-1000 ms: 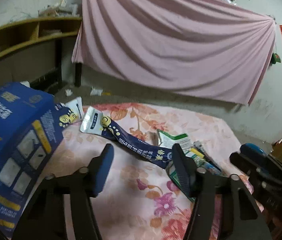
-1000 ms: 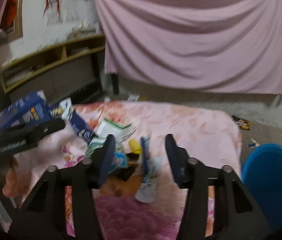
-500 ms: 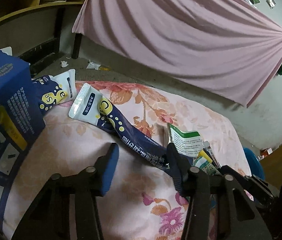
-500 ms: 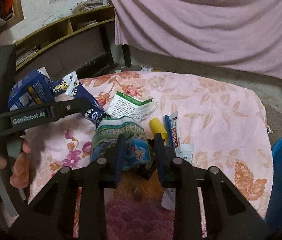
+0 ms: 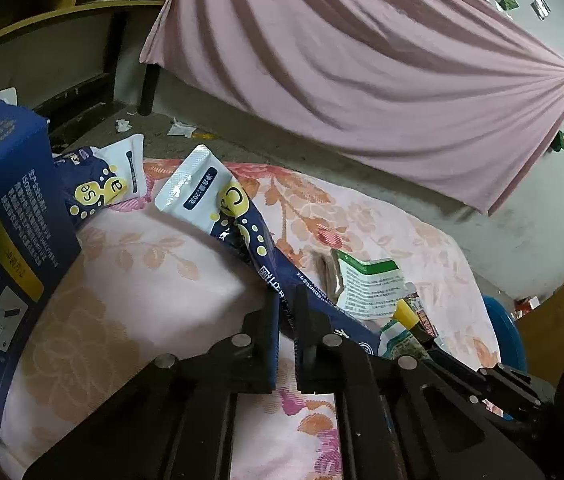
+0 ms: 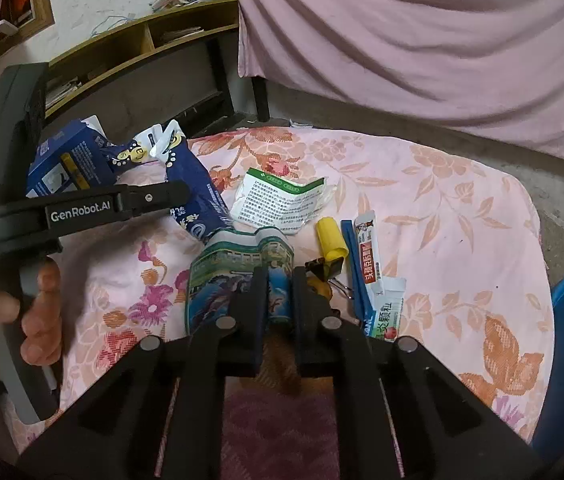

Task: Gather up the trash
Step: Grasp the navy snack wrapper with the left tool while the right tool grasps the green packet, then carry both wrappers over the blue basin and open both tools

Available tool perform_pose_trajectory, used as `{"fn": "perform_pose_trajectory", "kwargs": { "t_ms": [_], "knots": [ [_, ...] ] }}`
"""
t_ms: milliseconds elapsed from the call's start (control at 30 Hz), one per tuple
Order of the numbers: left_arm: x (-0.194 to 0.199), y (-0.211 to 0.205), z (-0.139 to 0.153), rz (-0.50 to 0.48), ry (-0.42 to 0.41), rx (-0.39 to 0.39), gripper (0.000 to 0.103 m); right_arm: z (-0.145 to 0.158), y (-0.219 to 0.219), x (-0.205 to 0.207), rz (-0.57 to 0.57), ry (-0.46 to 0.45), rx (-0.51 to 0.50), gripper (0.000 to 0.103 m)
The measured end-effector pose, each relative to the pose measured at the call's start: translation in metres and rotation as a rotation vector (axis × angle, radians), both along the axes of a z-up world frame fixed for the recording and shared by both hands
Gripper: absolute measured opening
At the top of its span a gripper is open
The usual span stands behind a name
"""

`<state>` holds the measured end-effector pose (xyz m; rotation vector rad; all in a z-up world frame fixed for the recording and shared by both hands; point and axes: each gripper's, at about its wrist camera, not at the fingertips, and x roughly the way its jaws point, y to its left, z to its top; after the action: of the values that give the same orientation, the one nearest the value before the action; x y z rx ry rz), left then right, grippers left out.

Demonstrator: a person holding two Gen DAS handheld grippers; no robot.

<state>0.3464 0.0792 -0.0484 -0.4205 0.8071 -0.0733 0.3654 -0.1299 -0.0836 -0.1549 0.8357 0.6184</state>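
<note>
left fingers (image 5: 286,308) clamp navy wrapper (image 5: 241,236), lengthwise away | right fingers (image 6: 279,280) clamp green packet (image 6: 237,268)

We find the right half of the floral bedspread (image 6: 462,208) open for passage, while the blue box (image 5: 5,216) blocks the left edge.

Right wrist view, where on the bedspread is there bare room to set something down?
Free: the far right bedspread, beyond the sachets. Crowded: the middle, leaflet to yellow cap, and the left by the blue box.
</note>
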Motion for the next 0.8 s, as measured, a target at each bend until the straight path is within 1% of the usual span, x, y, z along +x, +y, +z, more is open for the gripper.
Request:
{"fn": "perform_pose_trajectory", "kwargs": {
  "t_ms": [67, 167, 367, 433, 567, 667, 700, 800],
  "knots": [
    [-0.002, -0.002, 0.002, -0.009, -0.013, 0.008, 0.001, 0.001, -0.001, -0.002, 0.003, -0.005, 0.008, 0.037],
    [-0.008, -0.006, 0.007, -0.018, -0.055, 0.025, 0.001, 0.005, -0.003, -0.006, -0.005, -0.030, 0.018, 0.037],
    [-0.031, -0.017, 0.024, -0.028, -0.185, 0.098, 0.001, 0.020, -0.013, -0.025, -0.018, -0.136, 0.063, 0.036],
    [-0.043, -0.022, 0.031, -0.027, -0.242, 0.134, 0.000, 0.029, -0.019, -0.034, -0.037, -0.201, 0.083, 0.036],
    [-0.068, -0.040, 0.047, -0.034, -0.386, 0.221, 0.000, 0.046, -0.037, -0.048, -0.087, -0.317, 0.129, 0.036],
    [-0.080, -0.057, 0.058, -0.054, -0.460, 0.251, 0.000, 0.058, -0.054, -0.059, -0.139, -0.424, 0.165, 0.036],
    [-0.083, -0.064, 0.062, -0.062, -0.482, 0.262, 0.000, 0.063, -0.062, -0.065, -0.166, -0.480, 0.181, 0.036],
    [-0.092, -0.084, 0.079, -0.087, -0.567, 0.300, 0.000, 0.078, -0.079, -0.080, -0.237, -0.600, 0.213, 0.037]
  ]
}}
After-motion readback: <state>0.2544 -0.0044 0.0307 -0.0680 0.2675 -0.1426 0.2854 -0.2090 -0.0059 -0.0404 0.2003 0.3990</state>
